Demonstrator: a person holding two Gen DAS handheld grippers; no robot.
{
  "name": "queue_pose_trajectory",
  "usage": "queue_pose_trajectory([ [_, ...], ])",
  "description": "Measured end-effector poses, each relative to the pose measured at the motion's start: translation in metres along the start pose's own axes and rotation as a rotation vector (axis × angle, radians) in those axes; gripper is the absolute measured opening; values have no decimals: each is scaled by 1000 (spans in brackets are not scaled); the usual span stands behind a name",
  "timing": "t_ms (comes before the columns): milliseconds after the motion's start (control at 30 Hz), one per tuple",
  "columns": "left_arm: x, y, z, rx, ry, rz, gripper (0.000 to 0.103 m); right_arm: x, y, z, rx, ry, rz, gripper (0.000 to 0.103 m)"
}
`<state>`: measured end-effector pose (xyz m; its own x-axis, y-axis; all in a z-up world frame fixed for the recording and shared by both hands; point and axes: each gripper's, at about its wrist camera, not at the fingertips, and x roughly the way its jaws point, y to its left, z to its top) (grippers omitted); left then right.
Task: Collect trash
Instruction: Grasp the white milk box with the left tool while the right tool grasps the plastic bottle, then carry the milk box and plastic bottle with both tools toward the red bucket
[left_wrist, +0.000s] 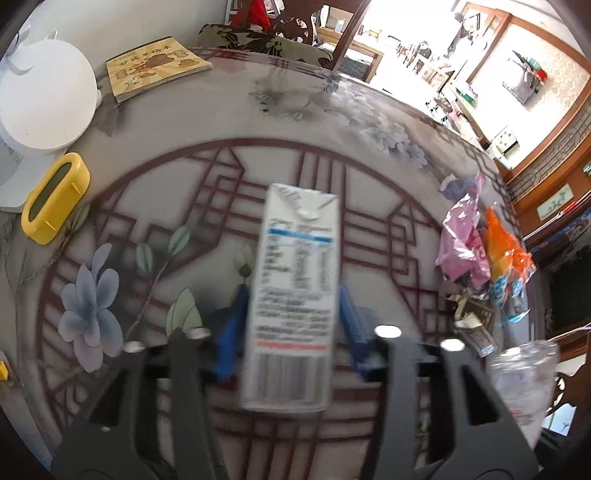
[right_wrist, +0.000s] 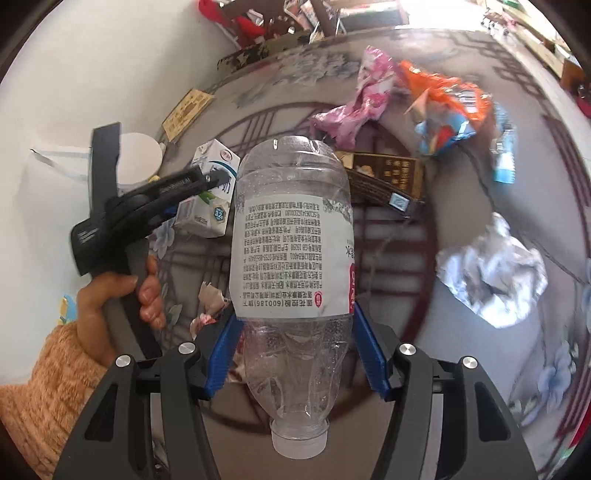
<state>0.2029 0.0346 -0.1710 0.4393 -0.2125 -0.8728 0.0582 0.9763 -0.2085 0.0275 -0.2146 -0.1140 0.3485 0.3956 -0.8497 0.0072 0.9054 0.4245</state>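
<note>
Clamped in the right gripper (right_wrist: 295, 354), one clear plastic bottle (right_wrist: 291, 266) hangs cap-down; the left gripper (left_wrist: 291, 325) squeezes one milk carton (left_wrist: 291, 295). Beyond the bottle, three crumpled wrappers—pink (right_wrist: 354, 99), orange (right_wrist: 447, 96), white (right_wrist: 491, 273)—lie on the floral table (right_wrist: 461, 184).

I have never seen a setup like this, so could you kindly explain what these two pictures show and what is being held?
No robot here: a person holds a hand-held gripper in each hand, each carrying a fisheye camera looking along its blue fingers. The left hand-held gripper clamps a milk carton. The right hand-held gripper clamps a clear plastic bottle, cap toward the camera. On the patterned table lie a pink wrapper, an orange wrapper and crumpled paper.
</note>
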Motion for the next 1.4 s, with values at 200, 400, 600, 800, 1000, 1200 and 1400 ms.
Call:
queue_pose_trajectory([
  [200, -37, 0, -14, 4, -40, -8, 39, -27, 4, -16, -2, -56, 4, 58],
  [400, -78, -10, -49, 9, -44, -42, 39, -53, 8, -36, 18, -115, 18, 58],
  [600, -113, -41, -83, 81, -43, -93, 39, -74, 10, -50, 38, -167, 29, 58],
  [800, -140, -79, -97, 153, -70, -157, 39, -99, 0, -67, 63, -217, 35, 58],
  [1000, -158, -120, -110, 224, -88, -219, 39, -121, -19, -86, 107, -256, 21, 58],
  [1200, -163, -147, -123, 284, -76, -256, 39, -136, -45, -103, 177, -287, -2, 58],
  [1400, -161, -163, -133, 323, -50, -284, 39, -147, -63, -115, 225, -306, -22, 58],
])
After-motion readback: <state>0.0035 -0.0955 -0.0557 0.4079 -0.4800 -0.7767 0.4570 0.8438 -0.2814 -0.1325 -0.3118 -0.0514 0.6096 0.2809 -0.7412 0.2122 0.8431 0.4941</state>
